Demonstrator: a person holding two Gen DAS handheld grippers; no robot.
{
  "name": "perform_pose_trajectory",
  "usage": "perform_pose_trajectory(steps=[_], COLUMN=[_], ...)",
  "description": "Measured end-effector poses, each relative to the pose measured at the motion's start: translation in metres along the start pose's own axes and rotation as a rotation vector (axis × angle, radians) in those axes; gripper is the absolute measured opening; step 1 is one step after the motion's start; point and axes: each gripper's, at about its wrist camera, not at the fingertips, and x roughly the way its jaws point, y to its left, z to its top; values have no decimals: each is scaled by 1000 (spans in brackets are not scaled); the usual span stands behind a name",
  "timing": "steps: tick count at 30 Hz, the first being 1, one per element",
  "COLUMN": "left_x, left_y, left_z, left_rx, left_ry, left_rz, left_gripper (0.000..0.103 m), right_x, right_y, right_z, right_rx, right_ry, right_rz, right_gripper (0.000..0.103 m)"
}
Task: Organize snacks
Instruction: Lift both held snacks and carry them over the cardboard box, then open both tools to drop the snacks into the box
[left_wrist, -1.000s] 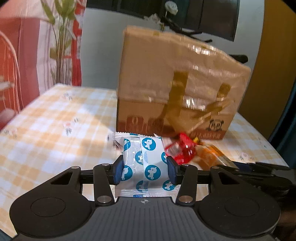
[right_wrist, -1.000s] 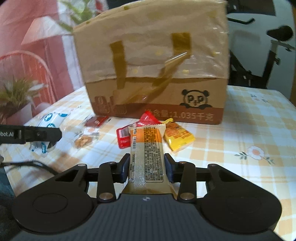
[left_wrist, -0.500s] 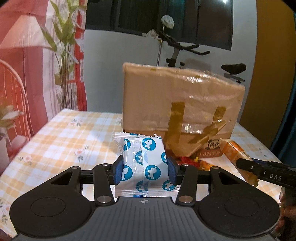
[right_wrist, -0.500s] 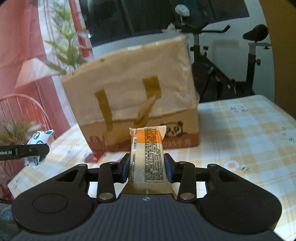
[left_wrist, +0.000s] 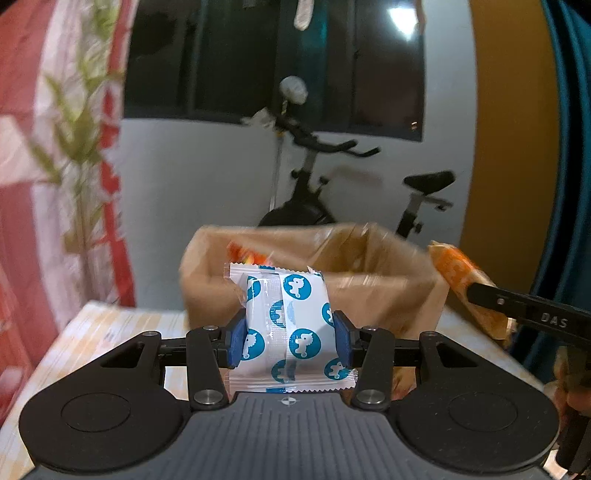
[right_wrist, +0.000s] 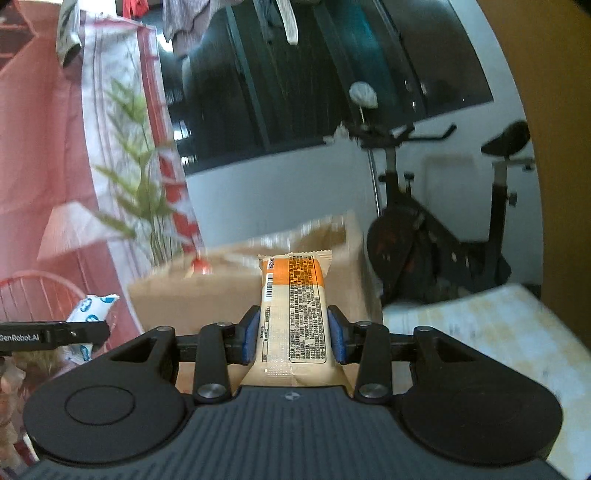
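Checked tablecloth (right_wrist: 480, 332) beneath cardboard box (left_wrist: 369, 295), exercise bike (right_wrist: 443, 229) behind.

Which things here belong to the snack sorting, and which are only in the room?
Belong to the job:
- white and blue snack pack, held in left hand-held gripper
- orange snack bar, held in right hand-held gripper
- open cardboard box

Only in the room:
- exercise bike
- plant

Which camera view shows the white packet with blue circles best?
The left wrist view. There the white packet with blue circles fills the centre, clamped between the left gripper's jaws, with its printed front sharp. The right wrist view shows only a small part of it at the left edge, behind that gripper's finger.
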Motion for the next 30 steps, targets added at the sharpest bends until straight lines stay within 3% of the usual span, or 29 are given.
perform_pose_trajectory(steps=[7, 11, 17, 21, 23, 24, 27, 30], left_x=[57, 95, 129, 146, 149, 147, 141, 130], left_y=[-15, -16, -21, -22, -18, -16, -13, -10], left_z=[46, 62, 63, 60, 62, 61, 59, 54], left_rx=[26, -18, 25, 52, 48, 42, 27, 19], left_ry=[-33, 15, 56, 102, 100, 88, 85, 90], left_rz=[-61, -100, -47, -38, -27, -23, -29, -29], left_gripper=[50, 50, 50, 51, 67, 70, 71, 71], right_x=[45, 86, 128, 138, 137, 134, 126, 116], right_y=[2, 3, -8, -16, -16, -15, -9, -7], right_z=[49, 64, 62, 54, 51, 50, 48, 46], right_rx=[-15, -56, -51, -35, -33, -50, -98, -94], right_ry=[-36, -23, 33, 67, 71, 67, 57, 51], right_rz=[12, 21, 7, -9, -16, -13, -16, -1], right_gripper=[40, 40, 40, 41, 43, 43, 56, 56])
